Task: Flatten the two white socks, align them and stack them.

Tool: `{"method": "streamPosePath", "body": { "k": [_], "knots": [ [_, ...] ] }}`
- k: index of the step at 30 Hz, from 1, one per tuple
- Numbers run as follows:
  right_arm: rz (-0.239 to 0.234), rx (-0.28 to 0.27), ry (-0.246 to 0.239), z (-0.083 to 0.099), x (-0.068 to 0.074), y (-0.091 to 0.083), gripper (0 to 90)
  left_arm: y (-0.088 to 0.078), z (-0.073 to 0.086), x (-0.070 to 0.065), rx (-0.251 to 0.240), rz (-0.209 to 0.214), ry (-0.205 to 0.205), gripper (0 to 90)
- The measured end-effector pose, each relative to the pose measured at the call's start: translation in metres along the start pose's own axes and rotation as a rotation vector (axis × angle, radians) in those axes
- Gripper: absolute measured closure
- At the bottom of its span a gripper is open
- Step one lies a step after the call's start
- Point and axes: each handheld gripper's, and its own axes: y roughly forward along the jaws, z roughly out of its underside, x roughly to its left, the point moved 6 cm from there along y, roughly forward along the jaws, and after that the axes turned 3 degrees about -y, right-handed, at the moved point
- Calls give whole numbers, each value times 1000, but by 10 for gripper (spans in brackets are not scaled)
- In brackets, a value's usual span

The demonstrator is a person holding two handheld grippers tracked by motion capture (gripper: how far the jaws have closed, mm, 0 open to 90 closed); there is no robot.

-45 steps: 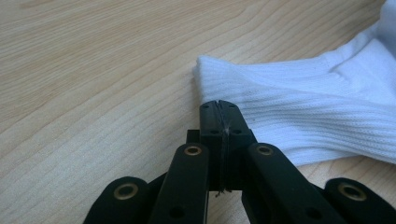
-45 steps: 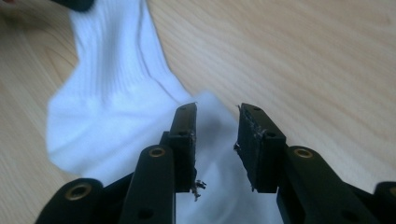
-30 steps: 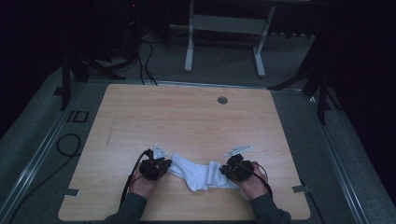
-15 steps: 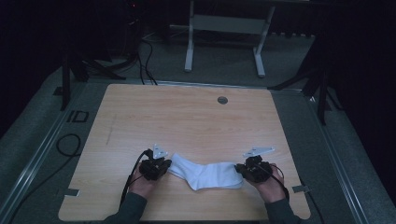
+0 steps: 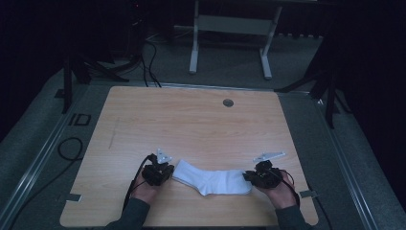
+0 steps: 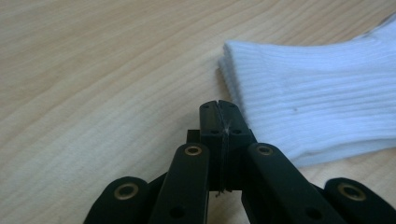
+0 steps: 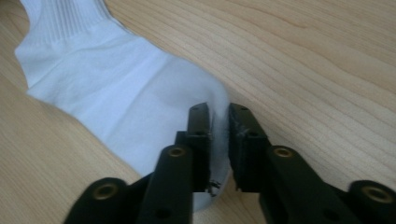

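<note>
- Evidently the work in hand is laying a white sock [image 5: 213, 179] out flat on the counter [image 5: 191, 124]; it lies near the counter's front edge, a little right of the middle, stretched between the two grippers.
- The left gripper [image 6: 219, 114] has its jaws pressed fully together with nothing between them; the sock's ribbed cuff lies just beside the tips, on the wood.
- The right gripper [image 7: 219, 116] has its jaws nearly closed, pinching a fold of the sock's toe end between them.
- In the high view the left gripper [image 5: 158, 173] sits at the cuff end and the right gripper [image 5: 258, 176] at the toe end, each held in a hand coming in from the front edge.
- As I judge it, the stretching is largely done: the sock looks long and mostly flat, with a slight bend at the heel.
- What seems left is letting go of the toe, and perhaps smoothing that bend.
</note>
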Motion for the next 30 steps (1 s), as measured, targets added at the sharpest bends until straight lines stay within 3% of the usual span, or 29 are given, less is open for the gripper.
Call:
{"method": "streamPosePath", "body": {
  "k": [3,11,24,30],
  "knots": [
    [2,-8,9,1,-2,0,711,1,0,-2,-2,5,9,895],
    [9,-99,26,-7,-4,-16,594,-1,-3,1,-18,-5,-10,893],
    [36,-158,76,-11,-24,-24,558,-8,-5,12,-61,-20,-49,893],
    [50,-151,95,-5,-36,-19,545,-10,-6,16,-73,-29,-57,892]
  ]
}}
